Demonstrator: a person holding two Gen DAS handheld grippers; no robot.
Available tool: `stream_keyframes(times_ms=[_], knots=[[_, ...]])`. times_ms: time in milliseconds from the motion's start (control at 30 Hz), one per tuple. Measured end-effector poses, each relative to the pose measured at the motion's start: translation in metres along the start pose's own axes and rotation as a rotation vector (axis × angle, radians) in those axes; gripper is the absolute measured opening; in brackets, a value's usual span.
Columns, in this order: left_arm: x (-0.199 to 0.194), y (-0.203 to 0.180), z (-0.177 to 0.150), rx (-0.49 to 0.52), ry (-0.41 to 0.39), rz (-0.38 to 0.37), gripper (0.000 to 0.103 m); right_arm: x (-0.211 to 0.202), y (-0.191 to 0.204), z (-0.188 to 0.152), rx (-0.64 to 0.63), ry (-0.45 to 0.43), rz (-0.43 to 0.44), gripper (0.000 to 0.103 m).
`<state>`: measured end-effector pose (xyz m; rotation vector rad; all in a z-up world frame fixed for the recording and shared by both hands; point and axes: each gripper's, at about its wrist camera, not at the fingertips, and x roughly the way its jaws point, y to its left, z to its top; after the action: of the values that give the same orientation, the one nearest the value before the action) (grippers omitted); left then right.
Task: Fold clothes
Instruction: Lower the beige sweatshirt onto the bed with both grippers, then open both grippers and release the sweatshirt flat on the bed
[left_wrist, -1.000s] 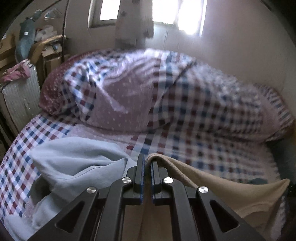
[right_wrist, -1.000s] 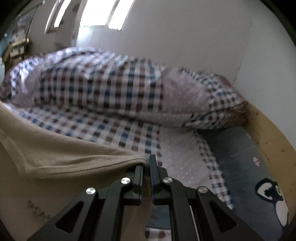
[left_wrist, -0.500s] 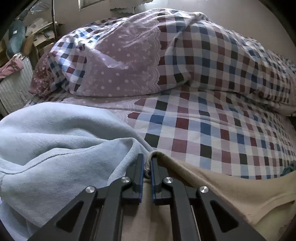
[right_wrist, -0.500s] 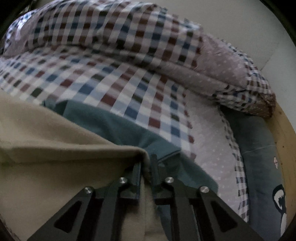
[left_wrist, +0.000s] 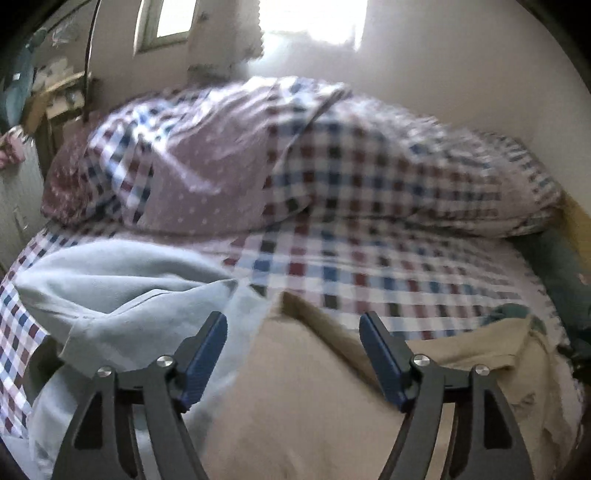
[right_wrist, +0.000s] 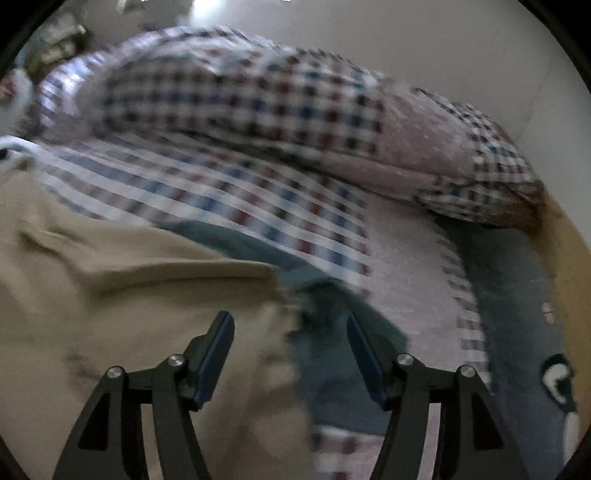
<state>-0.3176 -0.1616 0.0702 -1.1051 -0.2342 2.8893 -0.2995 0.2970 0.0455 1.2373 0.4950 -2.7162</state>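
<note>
While the beige garment (left_wrist: 303, 398) is lying loose on the checked bedsheet (left_wrist: 369, 266) below and between both pairs of fingers, the left gripper (left_wrist: 293, 325) and right gripper (right_wrist: 290, 325) are opening, gripping nothing, a light blue garment (left_wrist: 122, 291) lying just left of the left fingers.

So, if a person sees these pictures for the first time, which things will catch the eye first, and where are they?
The big checked duvet heaped along the far side of the bed draws the eye first. Nearer, a beige garment lies spread just below the left gripper and the right gripper, whose jaws are opening with nothing pinched between them. A light blue garment lies bunched to the left of the beige one, and a teal one shows at its right edge.
</note>
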Motion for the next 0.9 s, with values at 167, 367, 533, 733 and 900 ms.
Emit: stream_keyframes(times_ms=[167,367,533,733,900], knots=[[-0.011,-0.044,-0.015,0.042,0.054,-0.155,0.078,0.005,0.06,0.001,-0.076,0.045,0.214,0.016],[0.018,-0.077,-0.022,0.057,0.217,-0.205,0.078,0.055,0.098,0.012,-0.111,0.168,0.216,0.01],[0.027,-0.074,-0.023,0.001,0.237,-0.199,0.078,0.081,0.109,0.042,-0.133,0.166,0.191,0.009],[0.035,-0.055,-0.024,-0.104,0.264,-0.273,0.078,0.09,0.07,0.105,0.143,0.005,0.105,0.013],[0.073,-0.064,-0.037,-0.098,0.487,-0.21,0.078,0.074,0.062,0.113,0.235,-0.07,0.11,0.017]])
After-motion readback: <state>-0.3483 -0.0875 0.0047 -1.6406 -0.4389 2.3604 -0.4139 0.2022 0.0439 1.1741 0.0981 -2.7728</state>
